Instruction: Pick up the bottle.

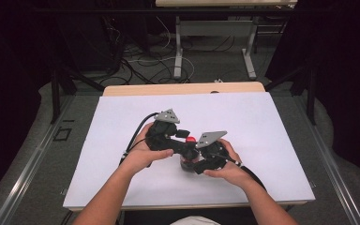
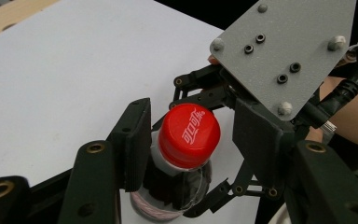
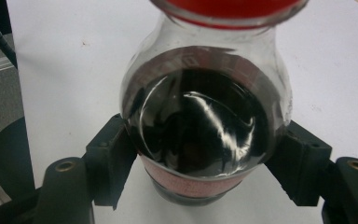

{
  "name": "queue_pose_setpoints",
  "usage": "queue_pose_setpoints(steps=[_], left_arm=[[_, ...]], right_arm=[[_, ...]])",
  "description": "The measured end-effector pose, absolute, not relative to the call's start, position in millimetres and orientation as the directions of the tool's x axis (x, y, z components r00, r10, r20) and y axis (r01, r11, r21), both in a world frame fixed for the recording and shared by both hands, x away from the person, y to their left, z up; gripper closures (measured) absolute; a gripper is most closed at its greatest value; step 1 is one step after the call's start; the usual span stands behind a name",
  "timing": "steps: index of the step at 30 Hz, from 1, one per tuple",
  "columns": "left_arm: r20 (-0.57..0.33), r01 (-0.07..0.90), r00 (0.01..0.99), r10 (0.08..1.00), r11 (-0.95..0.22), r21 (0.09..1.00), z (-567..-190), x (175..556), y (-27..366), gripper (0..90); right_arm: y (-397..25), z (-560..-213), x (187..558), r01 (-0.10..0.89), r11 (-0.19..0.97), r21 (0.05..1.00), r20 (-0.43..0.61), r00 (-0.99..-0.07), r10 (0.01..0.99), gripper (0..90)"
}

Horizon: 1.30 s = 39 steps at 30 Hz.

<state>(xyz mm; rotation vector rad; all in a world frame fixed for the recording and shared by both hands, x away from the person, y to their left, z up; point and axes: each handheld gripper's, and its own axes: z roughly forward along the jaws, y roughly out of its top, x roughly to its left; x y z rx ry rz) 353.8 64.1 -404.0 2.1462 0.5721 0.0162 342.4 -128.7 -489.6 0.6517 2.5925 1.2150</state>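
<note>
bottle point(image 2: 177, 186) is clear with dark, nearly black liquid, a reddish label band and a red cap point(image 2: 189, 135) with white lettering. black jaws, grey plate point(image 2: 284, 51), white surface point(image 1: 243, 117).

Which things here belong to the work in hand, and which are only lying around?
In the work:
bottle, held by right gripper
red cap, between the jaws of left gripper

Lying around:
cables on floor
second table

bottle point(image 1: 188, 154) on table point(image 1: 272, 140) | between left gripper point(image 1: 183, 146), right gripper point(image 1: 198, 161)
</note>
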Motion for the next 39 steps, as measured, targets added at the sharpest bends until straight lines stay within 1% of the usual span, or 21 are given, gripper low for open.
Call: queue_pose_setpoints(steps=[8, 9, 12, 16, 18, 22, 23, 25, 27, 32, 34, 35, 39], left_arm=[[-0.195, 0.398, 0.893, 0.405, -0.511, 0.762, -405, 357, 59, 53.3], [-0.194, 0.396, 0.894, 0.404, -0.51, 0.764, -405, 357, 58, 55.7], [-0.181, 0.389, 0.896, 0.406, -0.517, 0.762, -406, 357, 56, 58.9], [-0.164, 0.375, 0.904, 0.396, -0.544, 0.751, -406, 357, 56, 59.8], [-0.156, 0.376, 0.898, 0.41, -0.534, 0.757, -407, 355, 55, 60.1], [-0.149, 0.381, 0.892, 0.427, -0.532, 0.757, -407, 354, 54, 60.7], [-0.141, 0.373, 0.898, 0.418, -0.551, 0.746, -406, 355, 54, 60.8], [-0.137, 0.374, 0.897, 0.421, -0.554, 0.744, -406, 354, 54, 60.8], [-0.137, 0.386, 0.885, 0.445, -0.536, 0.751, -407, 353, 52, 60.9], [-0.135, 0.397, 0.875, 0.465, -0.529, 0.75, -406, 351, 51, 61.0], [-0.124, 0.409, 0.855, 0.504, -0.507, 0.759, -407, 348, 48, 61.1], [-0.124, 0.409, 0.855, 0.504, -0.507, 0.759, -407, 348, 48, 61.2], [-0.112, 0.429, 0.827, 0.55, -0.49, 0.759, -407, 344, 45, 61.3]], right_arm=[[-128, -490, 342, 0.299, 0.563, 0.771, 0.011, -0.889, 0.457, 29.3], [-127, -490, 341, 0.303, 0.558, 0.772, 0.013, -0.887, 0.463, 29.3], [-127, -491, 341, 0.3, 0.561, 0.772, 0.014, -0.889, 0.457, 29.3], [-126, -491, 341, 0.295, 0.572, 0.766, 0.01, -0.894, 0.449, 29.3], [-126, -492, 340, 0.314, 0.567, 0.761, 0.024, -0.887, 0.46, 29.3], [-126, -493, 341, 0.305, 0.566, 0.766, 0.015, -0.889, 0.458, 29.3], [-126, -493, 341, 0.305, 0.566, 0.766, 0.015, -0.889, 0.458, 29.3], [-126, -493, 341, 0.307, 0.566, 0.765, 0.017, -0.888, 0.459, 29.3], [-126, -493, 341, 0.312, 0.569, 0.761, 0.024, -0.889, 0.456, 29.4], [-126, -494, 342, 0.314, 0.565, 0.763, 0.018, -0.884, 0.468, 29.4], [-126, -494, 342, 0.324, 0.551, 0.769, 0.023, -0.875, 0.483, 29.5], [-126, -494, 342, 0.324, 0.551, 0.769, 0.023, -0.875, 0.483, 29.5], [-126, -494, 342, 0.333, 0.546, 0.768, 0.017, -0.865, 0.502, 29.5]])
